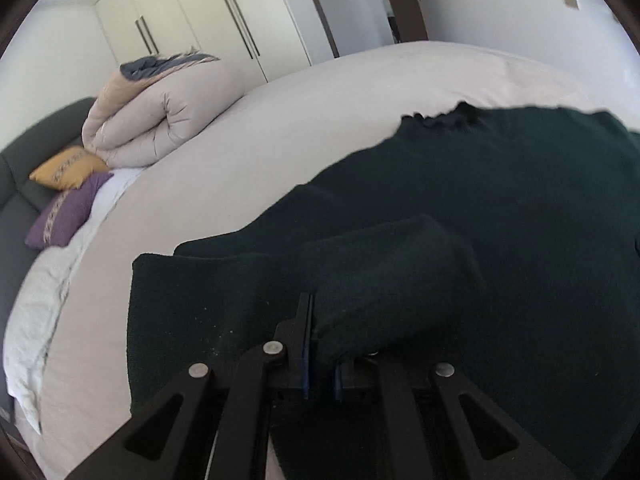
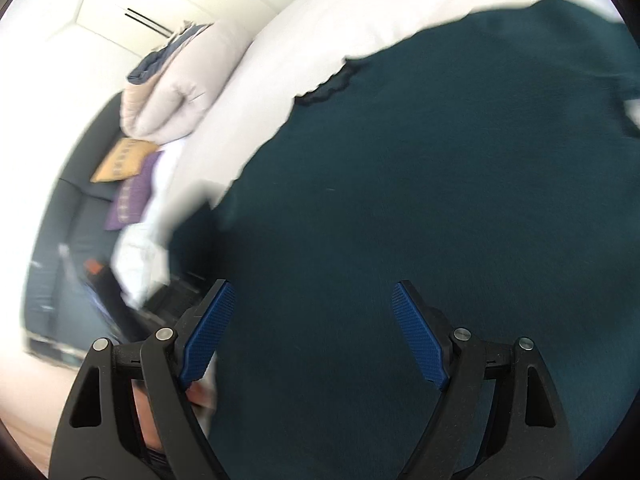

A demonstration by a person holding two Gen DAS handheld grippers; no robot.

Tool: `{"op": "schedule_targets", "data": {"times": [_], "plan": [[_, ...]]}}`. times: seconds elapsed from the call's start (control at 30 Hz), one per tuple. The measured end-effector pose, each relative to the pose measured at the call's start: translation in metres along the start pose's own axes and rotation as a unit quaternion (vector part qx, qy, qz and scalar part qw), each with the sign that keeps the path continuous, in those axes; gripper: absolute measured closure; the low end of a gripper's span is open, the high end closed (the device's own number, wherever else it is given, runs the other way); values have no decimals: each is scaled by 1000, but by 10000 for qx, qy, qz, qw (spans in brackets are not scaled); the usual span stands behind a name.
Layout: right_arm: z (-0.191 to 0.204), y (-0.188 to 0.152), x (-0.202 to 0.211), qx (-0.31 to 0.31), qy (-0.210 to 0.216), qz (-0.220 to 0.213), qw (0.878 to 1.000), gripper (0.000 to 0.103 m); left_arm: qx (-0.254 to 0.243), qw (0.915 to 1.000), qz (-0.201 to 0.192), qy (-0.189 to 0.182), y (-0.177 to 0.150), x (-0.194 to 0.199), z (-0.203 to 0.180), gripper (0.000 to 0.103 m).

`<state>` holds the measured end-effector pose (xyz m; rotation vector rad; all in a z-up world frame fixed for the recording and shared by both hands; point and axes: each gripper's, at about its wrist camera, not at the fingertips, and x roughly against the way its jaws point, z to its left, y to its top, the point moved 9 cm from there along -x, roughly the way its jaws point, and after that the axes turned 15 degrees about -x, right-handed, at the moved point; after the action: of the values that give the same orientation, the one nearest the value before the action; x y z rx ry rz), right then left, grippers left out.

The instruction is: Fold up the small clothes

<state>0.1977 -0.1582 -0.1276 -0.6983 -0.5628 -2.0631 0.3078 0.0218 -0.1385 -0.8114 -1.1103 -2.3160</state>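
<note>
We find a dark green garment (image 1: 500,208) spread across the bed (image 1: 280,128), which is covered in a pale sheet; the garment fills the near and right part of the left wrist view and most of the right wrist view (image 2: 420,200). Its far edge carries a dark scalloped trim (image 1: 444,114), seen also from the right side (image 2: 328,86). The left hand-held gripper (image 1: 320,344) has its jaws drawn together on a fold of the garment, a raised roll of the cloth (image 1: 384,272) running away from the jaws toward the right; one finger (image 1: 302,332) shows plainly, while the other is mostly covered by the cloth. The right hand-held gripper (image 2: 314,308) hangs over the flat body of the garment with its jaws wide apart and nothing between them; its blue ribbed pads (image 2: 208,332) face each other across bare cloth. We cannot tell whether the right fingertips touch the fabric. The right wrist view is blurred, especially along its left side, where dark shapes near the bed's edge cannot be identified. At the far left of the bed lies a folded beige quilt (image 1: 160,116) with a grey-blue layer on top, and just beside it a yellow cushion (image 1: 66,168) and a purple cushion (image 1: 66,216) rest against a dark headboard (image 1: 16,184). A white pillow (image 1: 36,320) lies nearer along the bed's left edge. Behind the bed stands a cream wardrobe (image 1: 192,12) with long bar handles.
</note>
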Motion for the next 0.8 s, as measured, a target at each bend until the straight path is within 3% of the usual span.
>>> {"op": "schedule_targets", "data": {"times": [0.1,0.2,0.37,0.47,0.53,0.6,0.67,0.73,0.8], "plan": [[13,22,-30,-298,457,572,9969,22,-242,9995,-28,201,-3,2,-5,96],[32,35,-73,-614,927,1187,9867,22,-148,9998,-60,121,-7,0,-2,95],[55,39,-142,-1144,1069,1788,9713,24,-38,9997,-161,177,-10,5,-6,95],[75,29,-175,-1124,1065,2134,9646,36,35,9997,-187,159,-10,6,-5,95],[84,22,-197,-989,946,2283,9639,64,63,9996,-198,170,-11,6,-4,92],[91,17,-217,-770,738,2421,9644,80,115,9996,-207,157,-13,7,-2,91],[95,20,-230,-547,557,2351,9688,89,201,9996,-193,79,-13,7,0,79],[96,24,-234,-435,492,2218,9729,95,344,9992,-222,41,-14,11,5,52],[95,37,-227,-331,428,1983,9786,96,569,9978,-334,10,-14,22,13,42]]}}
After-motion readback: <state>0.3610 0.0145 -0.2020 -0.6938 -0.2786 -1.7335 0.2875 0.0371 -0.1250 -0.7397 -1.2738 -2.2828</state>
